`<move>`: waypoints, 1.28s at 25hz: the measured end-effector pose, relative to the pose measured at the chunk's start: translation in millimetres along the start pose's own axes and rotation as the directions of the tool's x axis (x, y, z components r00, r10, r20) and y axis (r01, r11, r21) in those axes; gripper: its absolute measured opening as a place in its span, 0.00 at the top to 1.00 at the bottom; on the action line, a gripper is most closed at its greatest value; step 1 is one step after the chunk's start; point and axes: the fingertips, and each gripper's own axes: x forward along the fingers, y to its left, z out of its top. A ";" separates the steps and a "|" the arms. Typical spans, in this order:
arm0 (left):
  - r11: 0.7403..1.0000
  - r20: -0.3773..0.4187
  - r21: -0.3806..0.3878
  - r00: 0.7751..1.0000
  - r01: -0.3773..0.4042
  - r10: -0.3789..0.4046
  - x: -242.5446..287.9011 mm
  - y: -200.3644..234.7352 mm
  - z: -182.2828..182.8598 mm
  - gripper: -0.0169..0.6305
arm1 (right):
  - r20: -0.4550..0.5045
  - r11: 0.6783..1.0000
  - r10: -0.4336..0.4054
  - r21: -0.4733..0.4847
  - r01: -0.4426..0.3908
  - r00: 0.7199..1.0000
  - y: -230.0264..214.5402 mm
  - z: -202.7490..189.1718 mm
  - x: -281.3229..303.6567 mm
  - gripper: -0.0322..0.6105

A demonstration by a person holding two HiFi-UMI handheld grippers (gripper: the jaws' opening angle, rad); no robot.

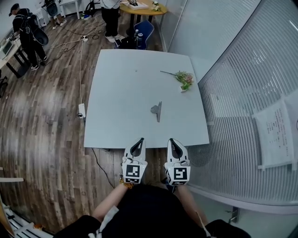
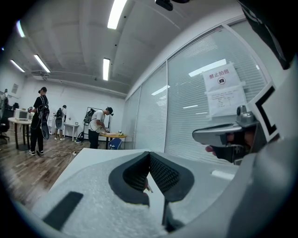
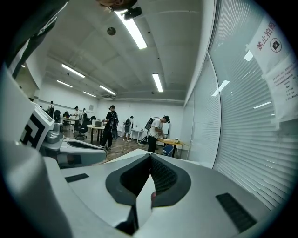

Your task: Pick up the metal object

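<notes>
The metal object [image 1: 157, 110], a small grey clip-like piece, lies flat on the pale table [image 1: 121, 93], right of the middle and toward the near edge. Both grippers hover side by side just off that near edge, short of the object. My left gripper [image 1: 139, 140] [image 2: 149, 155] is shut with nothing between its dark pads. My right gripper [image 1: 172, 140] [image 3: 150, 157] is shut and empty too. The metal object is nearly hidden behind the jaws in both gripper views.
A flower sprig [image 1: 184, 79] lies near the table's right edge. A glass wall with blinds [image 1: 251, 93] runs close along the right. A power strip [image 1: 81, 110] hangs at the table's left edge, with cables on the wood floor. People stand at the far end by a round table [image 1: 139, 8].
</notes>
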 end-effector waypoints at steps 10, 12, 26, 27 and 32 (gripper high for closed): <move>1.000 -0.023 0.007 1.000 -0.002 0.002 25.3 20.8 2.1 0.96 | -0.019 0.999 -0.022 0.026 0.023 1.000 -14.4 -2.2 29.3 0.95; 1.000 -0.040 0.007 0.999 -0.011 0.011 30.4 26.9 -2.2 0.96 | -0.019 0.999 -0.021 0.029 0.021 1.000 -18.1 -4.8 40.8 0.95; 0.997 -0.081 0.069 0.996 -0.040 0.045 100.8 40.8 6.2 0.96 | -0.016 0.998 -0.026 0.064 0.027 1.000 -93.4 -20.5 115.5 0.95; 0.997 -0.084 0.069 0.995 -0.046 0.051 104.7 41.3 6.8 0.96 | -0.019 0.997 -0.024 0.068 0.025 1.000 -97.7 -22.3 120.0 0.95; 0.995 -0.096 0.070 0.992 -0.074 0.080 118.8 45.2 8.7 0.96 | -0.037 0.996 0.003 0.084 0.001 0.999 -111.7 -32.6 143.3 0.95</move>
